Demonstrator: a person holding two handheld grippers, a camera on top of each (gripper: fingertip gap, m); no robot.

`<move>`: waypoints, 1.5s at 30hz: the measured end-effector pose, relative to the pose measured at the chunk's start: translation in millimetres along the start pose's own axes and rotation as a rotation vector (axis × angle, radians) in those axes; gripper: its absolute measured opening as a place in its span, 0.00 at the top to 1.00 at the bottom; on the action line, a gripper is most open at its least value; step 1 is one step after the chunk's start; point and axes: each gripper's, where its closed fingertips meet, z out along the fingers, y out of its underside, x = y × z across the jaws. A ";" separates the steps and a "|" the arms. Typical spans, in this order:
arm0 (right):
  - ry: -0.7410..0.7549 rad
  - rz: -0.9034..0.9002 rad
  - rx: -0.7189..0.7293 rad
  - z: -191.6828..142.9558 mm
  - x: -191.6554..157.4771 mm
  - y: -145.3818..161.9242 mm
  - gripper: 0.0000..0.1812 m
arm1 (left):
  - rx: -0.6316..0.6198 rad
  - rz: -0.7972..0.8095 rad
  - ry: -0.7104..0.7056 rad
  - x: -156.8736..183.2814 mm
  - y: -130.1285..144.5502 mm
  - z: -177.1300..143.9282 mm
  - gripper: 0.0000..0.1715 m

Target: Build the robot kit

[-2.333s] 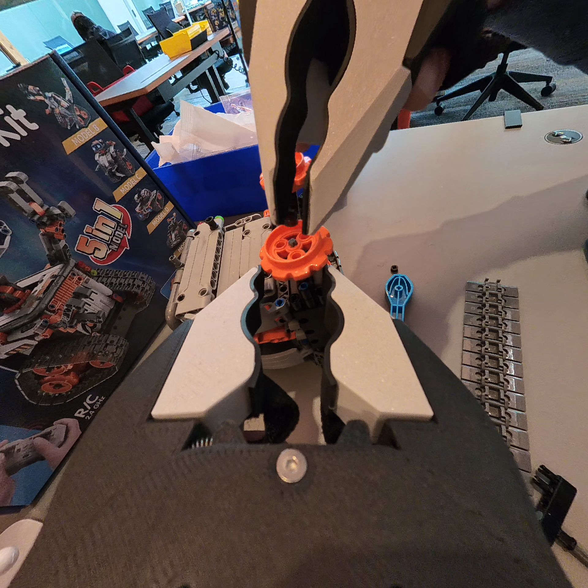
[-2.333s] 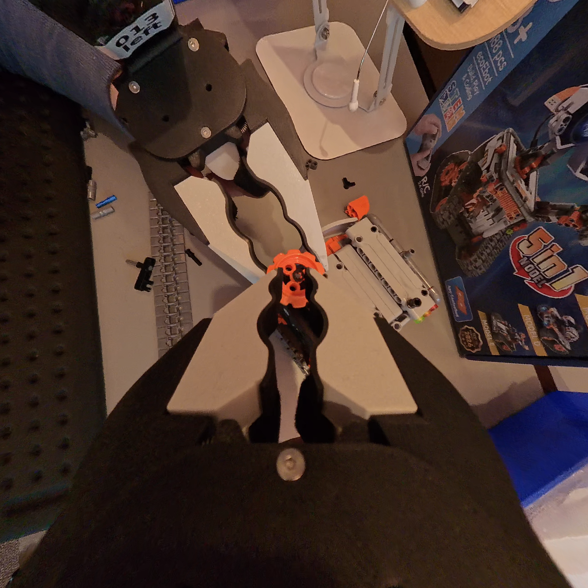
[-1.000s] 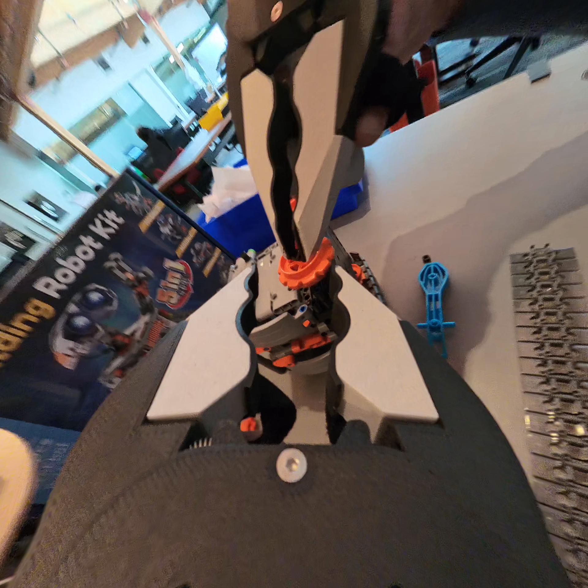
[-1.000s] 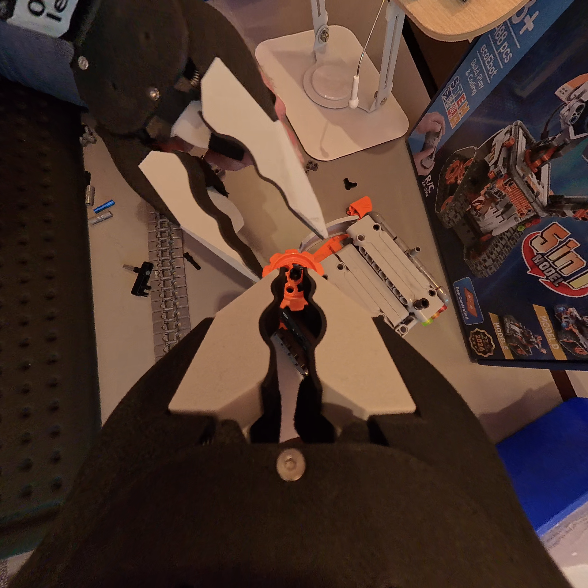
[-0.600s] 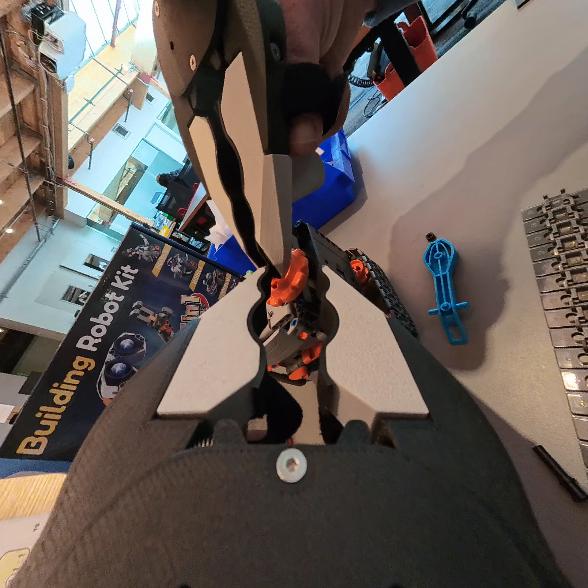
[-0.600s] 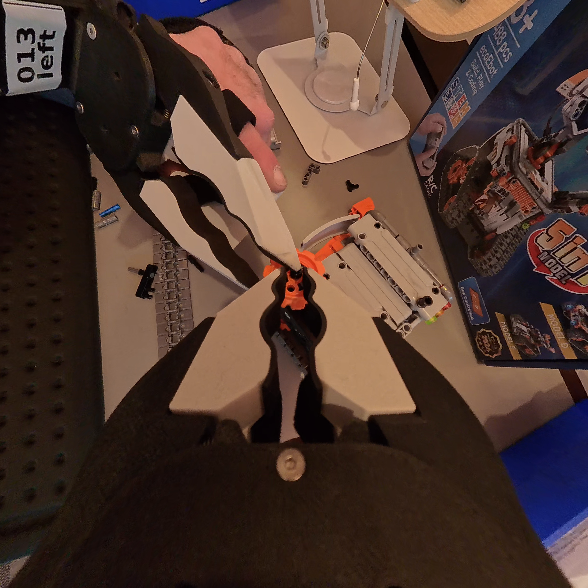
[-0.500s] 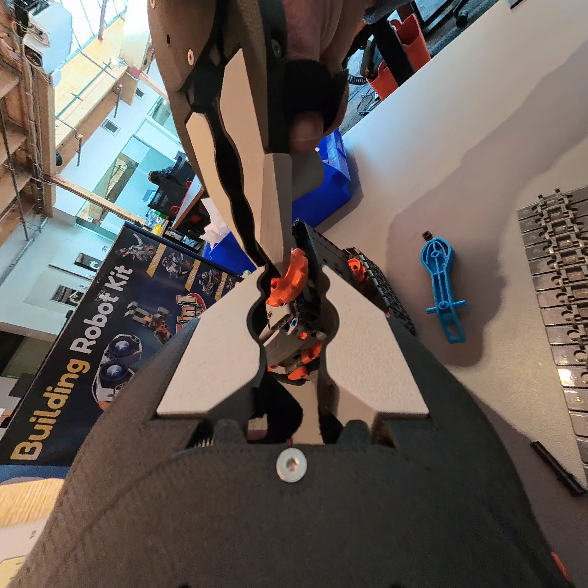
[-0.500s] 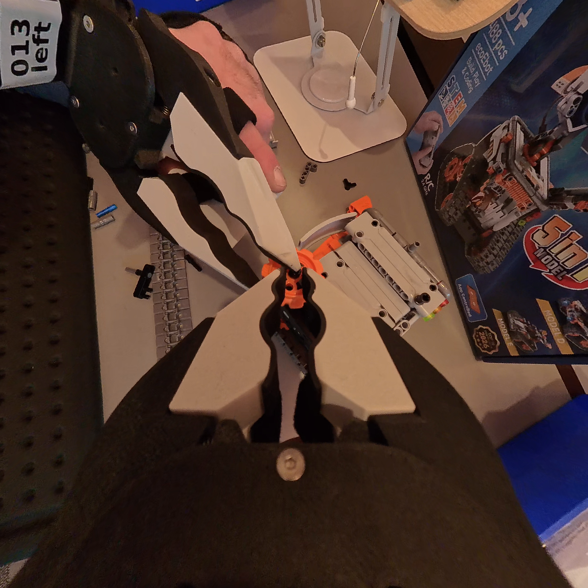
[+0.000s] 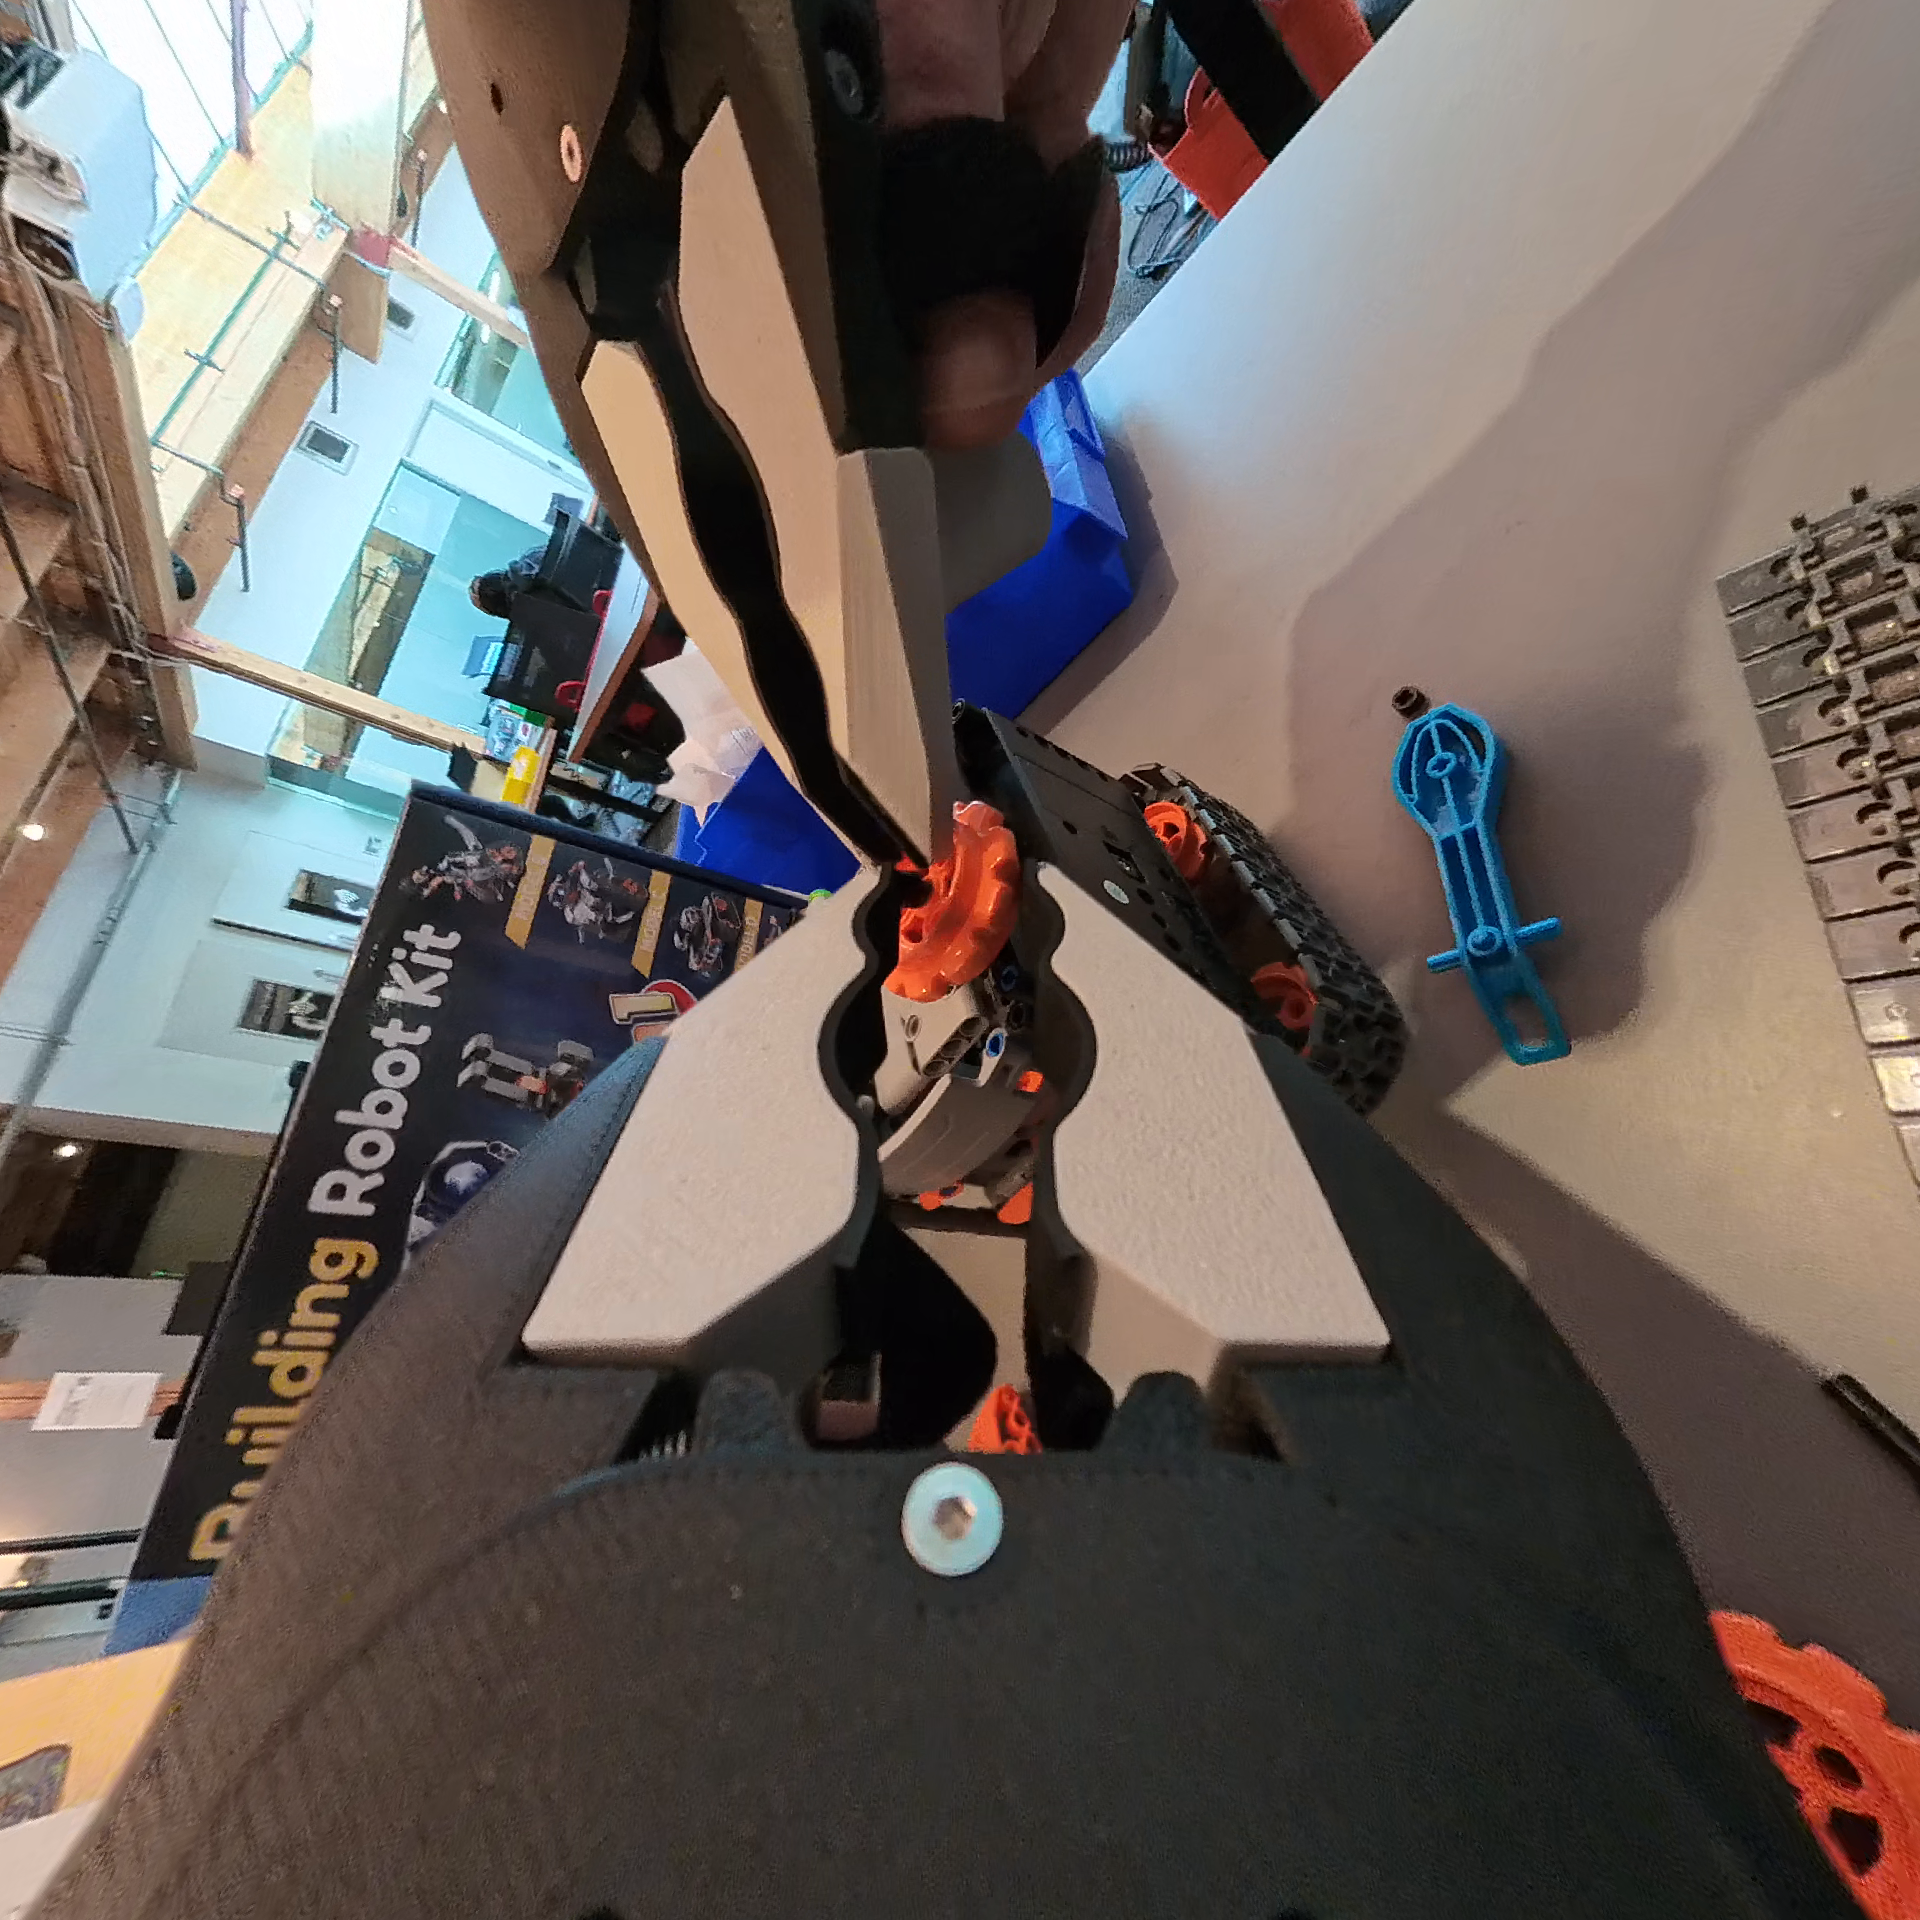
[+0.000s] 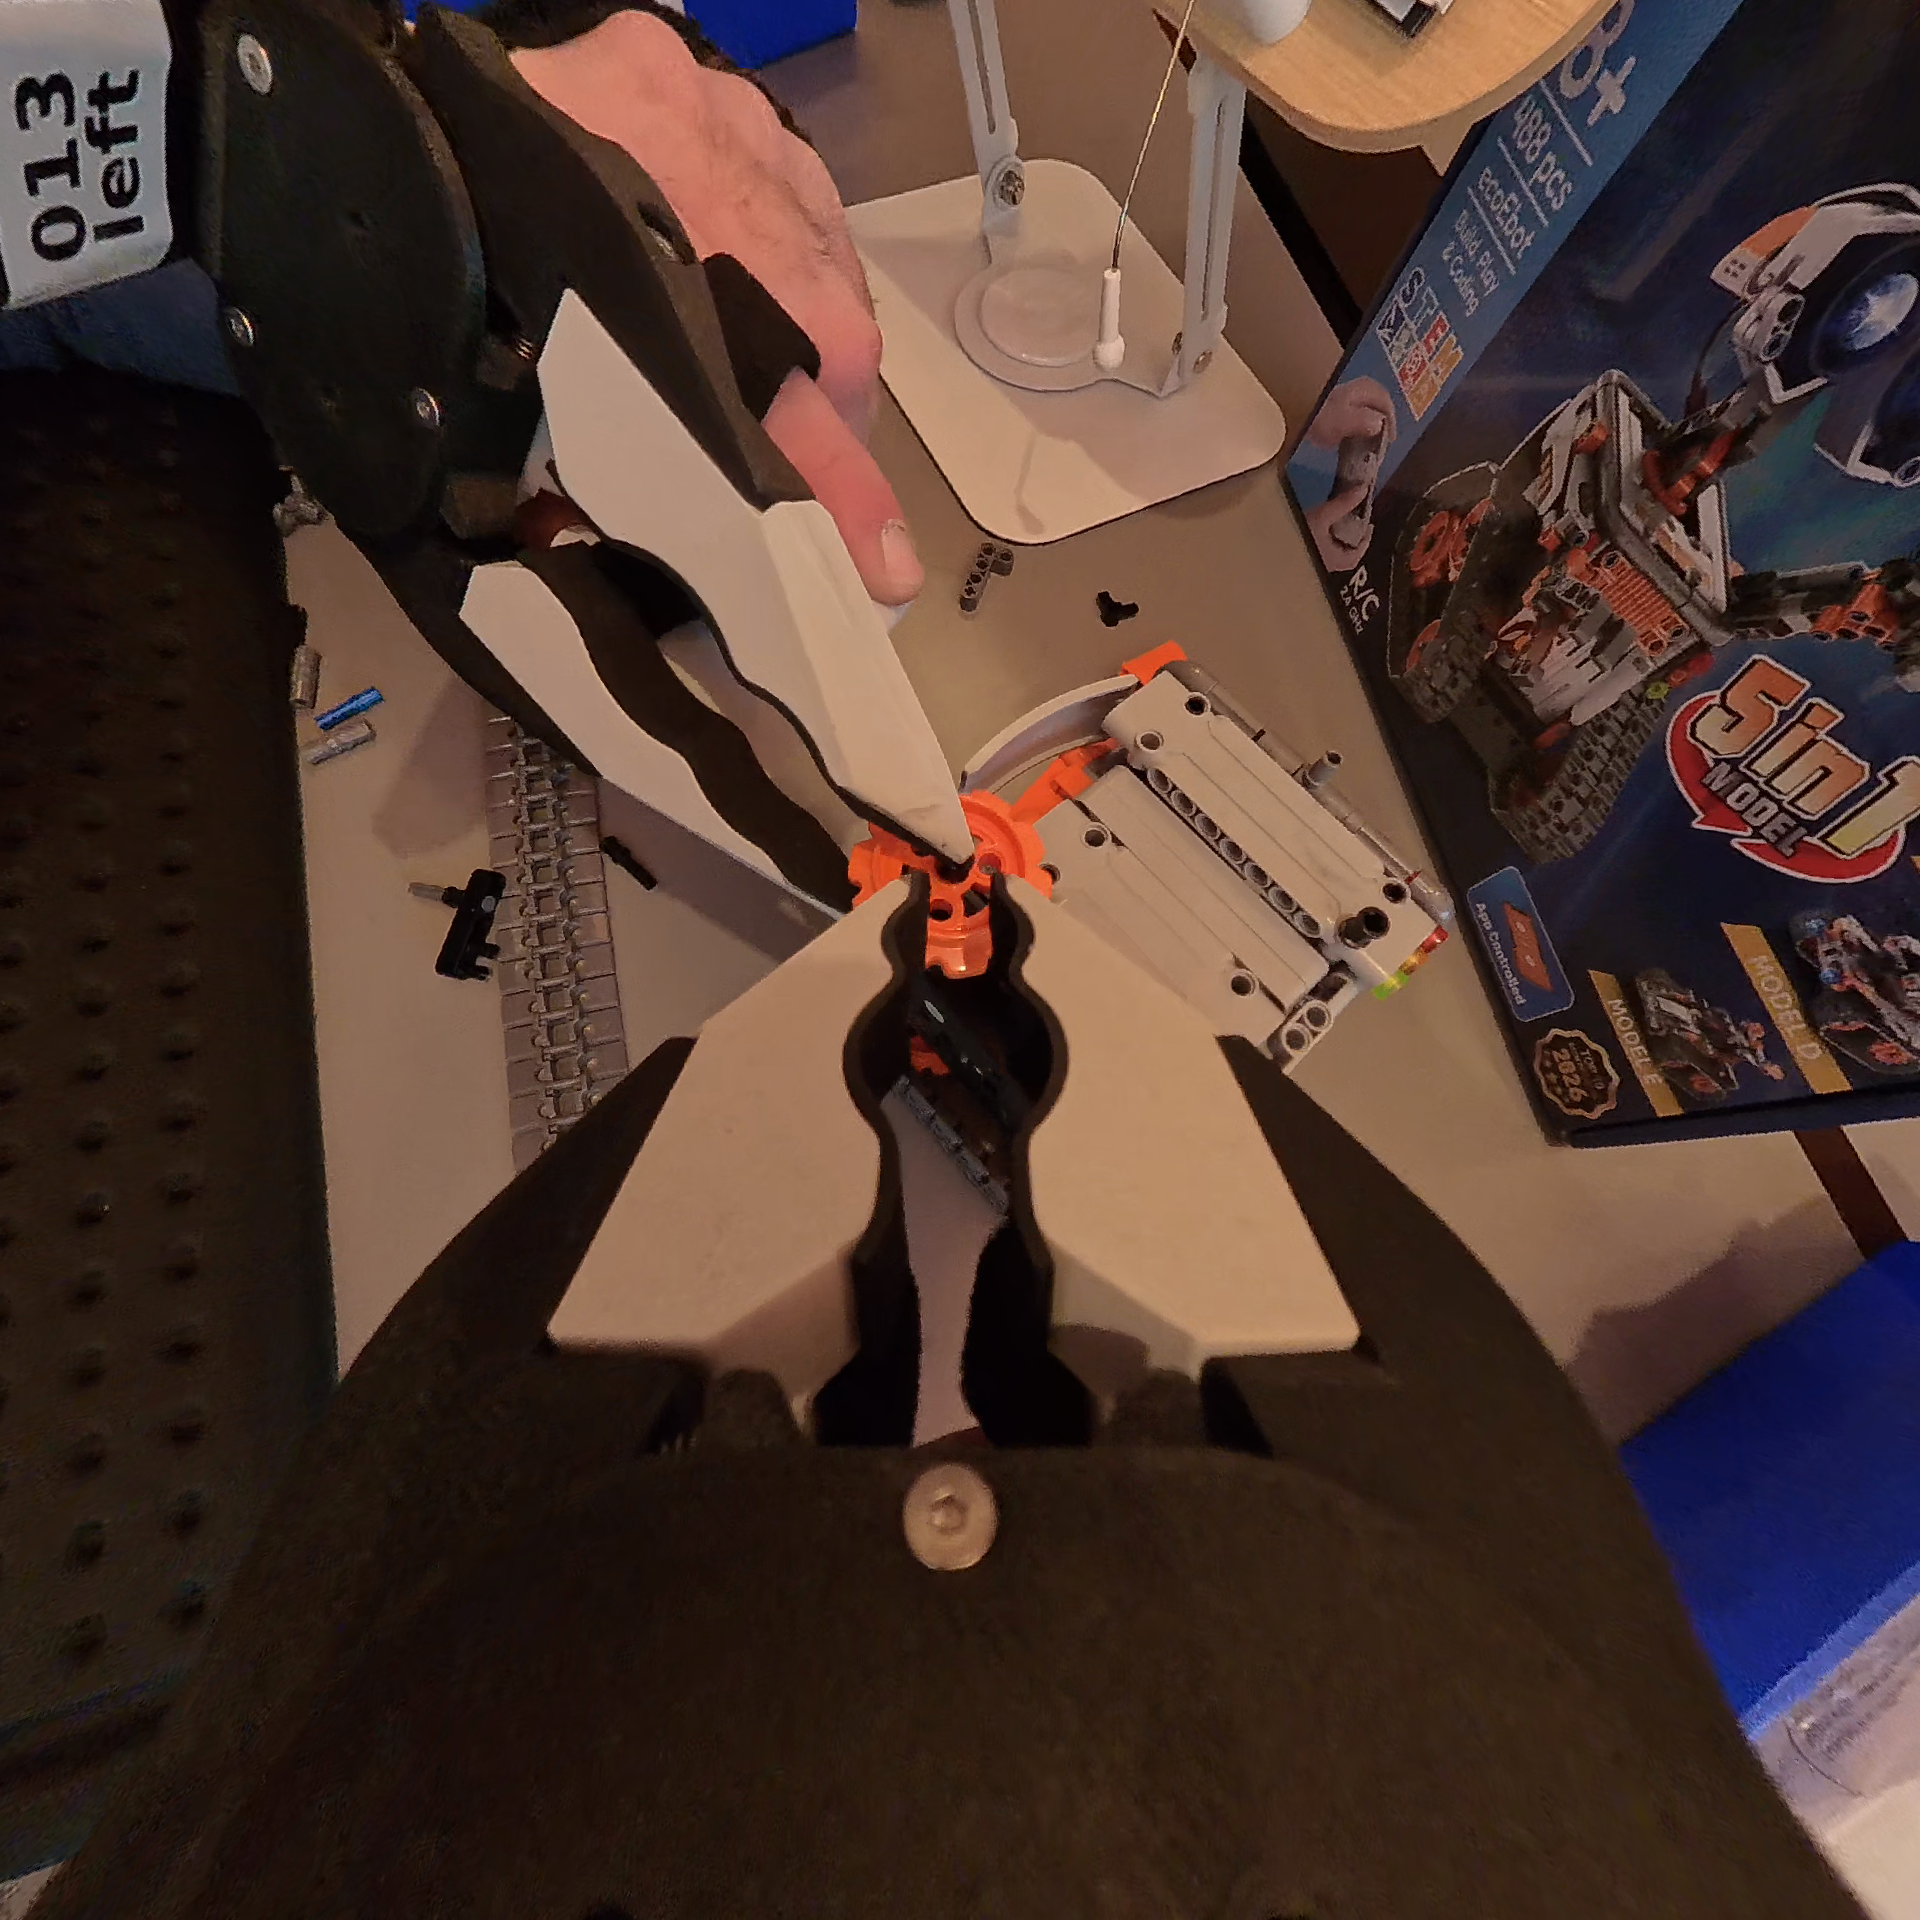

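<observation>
left gripper [image 9: 951, 883] is clamped on a partly built brick vehicle of grey, black and orange plastic [image 9: 966, 1049], lifted off the pale tabletop [image 9: 1507, 436] with its tracked black side [image 9: 1278, 935] running off toward 2 o'clock. right gripper [image 10: 951, 883] comes down from 12 o'clock in the left wrist view, its white fingers drawn almost together and the tips set at the hub of the orange toothed plastic wheel [image 9: 956, 909] on the vehicle's end – whether they pinch something tiny there or only touch, i cannot tell. in the right wrist view the same wheel [image 10: 951, 883] sits right at the fingertips, with the left gripper's white fingers [image 10: 831, 644] reaching in from 10 o'clock and a person's hand [image 10: 748, 249] on its black body.

at 3 o'clock in the left wrist view a blue plastic lever-shaped tool [image 9: 1475, 883] lies flat on the table, and farther toward 3 o'clock a strip of grey linked track pieces [image 9: 1839, 831]. at 5 o'clock another orange toothed wheel [image 9: 1829, 1745] pokes out past the gripper body. a dark blue printed cardboard kit box [image 9: 416, 1091] stands at 9 o'clock, and a blue plastic bin [image 9: 1039, 582] sits at 12 o'clock behind the right gripper.

in the right wrist view a white and grey brick block with rows of holes [image 10: 1216, 842] lies on the table at 2 o'clock – just beside the wheel – and a white stand base [image 10: 1081, 364] is at 12 o'clock.
</observation>
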 end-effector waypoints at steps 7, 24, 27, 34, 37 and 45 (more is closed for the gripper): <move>0.013 0.005 0.025 -3.4 0.4 3.3 0.98 | -0.032 0.113 -0.025 1.9 -1.6 2.0 0.89; 0.057 0.030 0.003 -16.8 5.3 12.3 0.97 | -0.109 0.067 0.157 1.4 1.2 0.7 0.89; 0.086 0.037 0.037 -24.3 6.7 8.3 0.95 | -0.089 0.031 0.138 1.9 0.6 1.0 0.88; 0.130 0.016 0.098 -26.3 -2.7 8.0 0.87 | 0.014 -0.227 0.206 -6.9 -2.0 -19.7 0.83; 0.151 0.004 0.107 -14.4 -3.7 10.3 0.82 | -0.004 -0.218 0.172 -4.9 3.4 -14.4 0.82; 0.204 -0.016 0.095 1.6 -4.2 7.6 0.79 | -0.072 -0.219 0.144 -2.0 15.3 -4.5 0.81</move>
